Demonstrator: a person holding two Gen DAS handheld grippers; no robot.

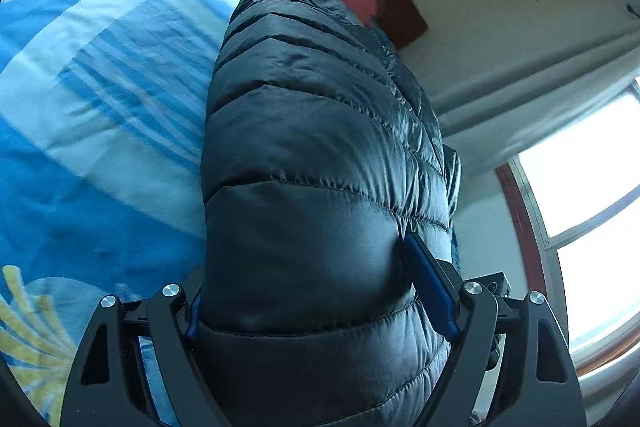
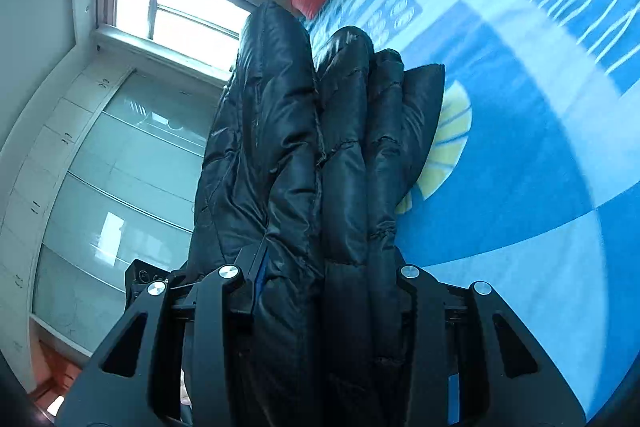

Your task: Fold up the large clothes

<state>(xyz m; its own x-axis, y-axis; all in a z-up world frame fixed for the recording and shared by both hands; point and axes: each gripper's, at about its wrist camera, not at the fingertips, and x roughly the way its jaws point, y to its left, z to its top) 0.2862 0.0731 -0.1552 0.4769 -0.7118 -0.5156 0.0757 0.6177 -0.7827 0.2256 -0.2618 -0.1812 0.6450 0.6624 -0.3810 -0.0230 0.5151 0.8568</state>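
With both the left gripper point(image 1: 320, 291) and right gripper point(image 2: 324, 291) clamped on the puffer jacket point(image 1: 320, 131), it's mid-fold; next, lay it flat on the bedspread point(image 1: 100, 99)

Daylight pours in from the window point(image 2: 176, 11), totally blown out white, and puts a soft sheen on the puffer jacket point(image 1: 320, 147). Bedspread point(image 1: 100, 87) beyond the claw is motion-smeared, and fisheye edges bend into black corners.

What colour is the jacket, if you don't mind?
Shiny black, quilted jacket; clearest in the left wrist view.
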